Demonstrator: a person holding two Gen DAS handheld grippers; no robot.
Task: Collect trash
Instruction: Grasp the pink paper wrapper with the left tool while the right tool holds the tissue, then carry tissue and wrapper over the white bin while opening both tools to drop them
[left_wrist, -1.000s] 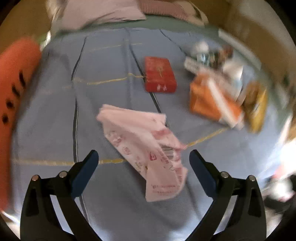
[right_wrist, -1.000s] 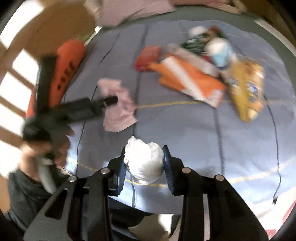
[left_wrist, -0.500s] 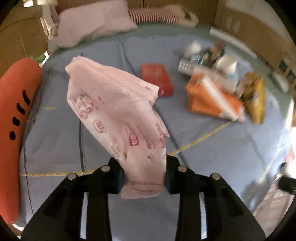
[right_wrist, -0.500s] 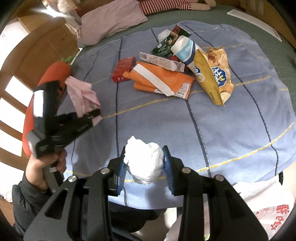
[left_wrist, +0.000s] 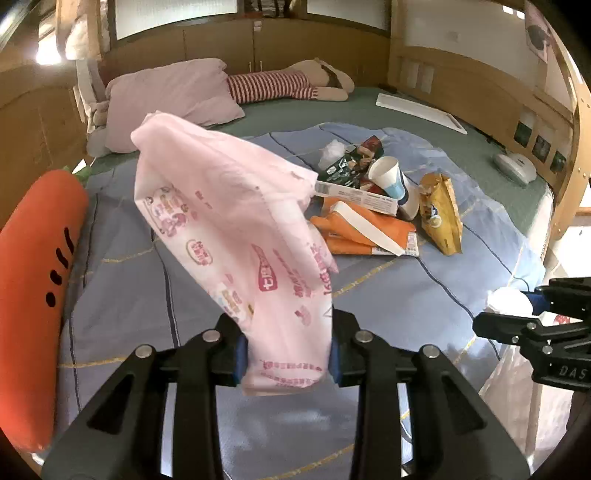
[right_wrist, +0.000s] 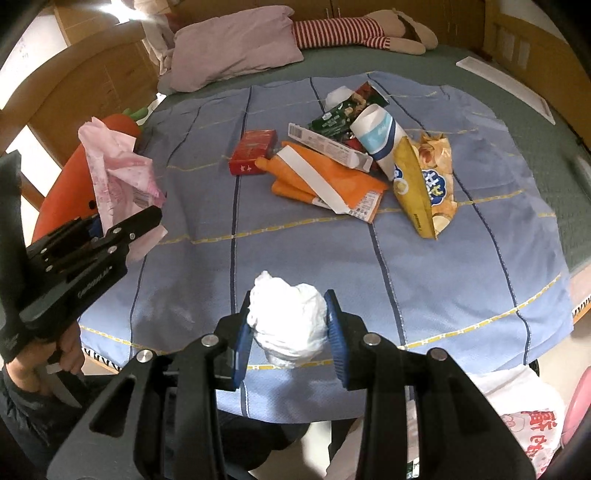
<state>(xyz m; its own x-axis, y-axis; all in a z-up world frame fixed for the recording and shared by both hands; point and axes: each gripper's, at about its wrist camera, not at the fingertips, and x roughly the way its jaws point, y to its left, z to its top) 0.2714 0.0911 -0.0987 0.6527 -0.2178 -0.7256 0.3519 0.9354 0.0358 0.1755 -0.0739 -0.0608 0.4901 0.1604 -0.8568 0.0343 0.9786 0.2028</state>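
Trash is held in both tongs: a pink wrapper (left_wrist: 236, 236) is pinched in the left tongs (left_wrist: 286, 354), whose jaws have just been closing, and a white paper wad (right_wrist: 290, 321) in the right tongs (right_wrist: 290, 332). Both are judged due at the white bag (right_wrist: 524, 417) below the right tongs. Beyond the tongs on the bed, a red box (right_wrist: 253, 151), orange packet (right_wrist: 325, 181), cup (right_wrist: 380, 138) and chip bag (right_wrist: 424, 184) remain; nothing is seen blocking the way.

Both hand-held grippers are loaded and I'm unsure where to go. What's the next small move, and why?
Probably carry both loads toward the white plastic bag just off the bed's near edge. The left hand-held gripper is shut on the pink wrapper, lifted clear of the blue blanket, and the right hand-held gripper is shut on the tissue wad, so neither can pick up more.
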